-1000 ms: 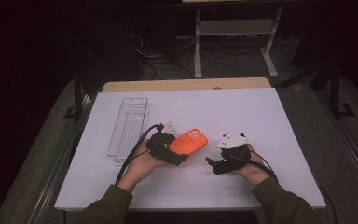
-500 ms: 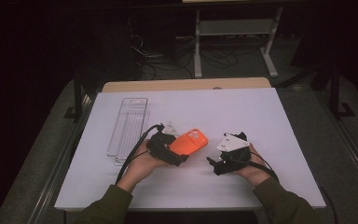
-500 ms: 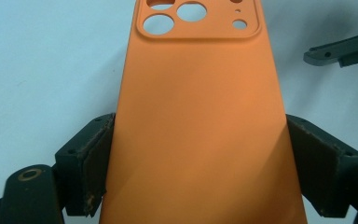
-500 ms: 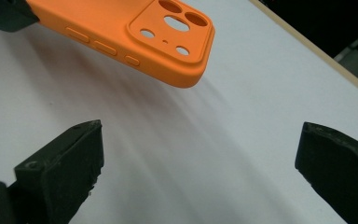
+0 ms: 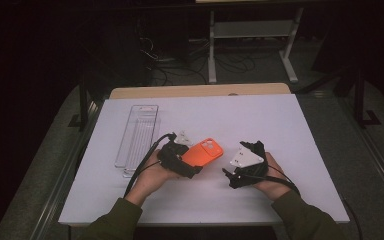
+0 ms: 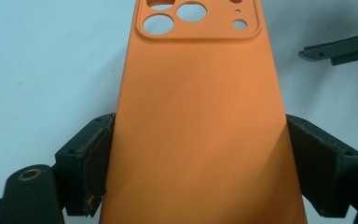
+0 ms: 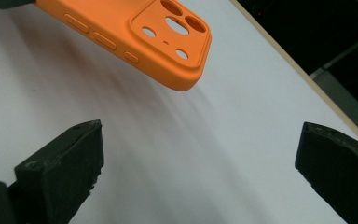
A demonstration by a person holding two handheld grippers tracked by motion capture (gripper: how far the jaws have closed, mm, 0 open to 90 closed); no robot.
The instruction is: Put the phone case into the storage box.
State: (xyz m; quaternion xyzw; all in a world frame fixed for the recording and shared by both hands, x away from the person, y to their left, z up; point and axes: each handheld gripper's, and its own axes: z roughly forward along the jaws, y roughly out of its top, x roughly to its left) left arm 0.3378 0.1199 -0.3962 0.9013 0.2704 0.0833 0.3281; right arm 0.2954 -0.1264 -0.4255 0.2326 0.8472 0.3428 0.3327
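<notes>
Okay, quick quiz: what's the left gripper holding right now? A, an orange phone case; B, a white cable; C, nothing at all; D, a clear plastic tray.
A: in the left gripper view the orange phone case sits clamped between the jaws of the left gripper, and the high view shows it held above the table.

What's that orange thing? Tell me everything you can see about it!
It is an orange phone case, matte and smooth, rubbery-looking. One end has a raised panel of round camera holes, and one edge has button bumps. No phone shows behind the holes. The left gripper clamps its long sides near the plain end, holding it above the white table.
</notes>
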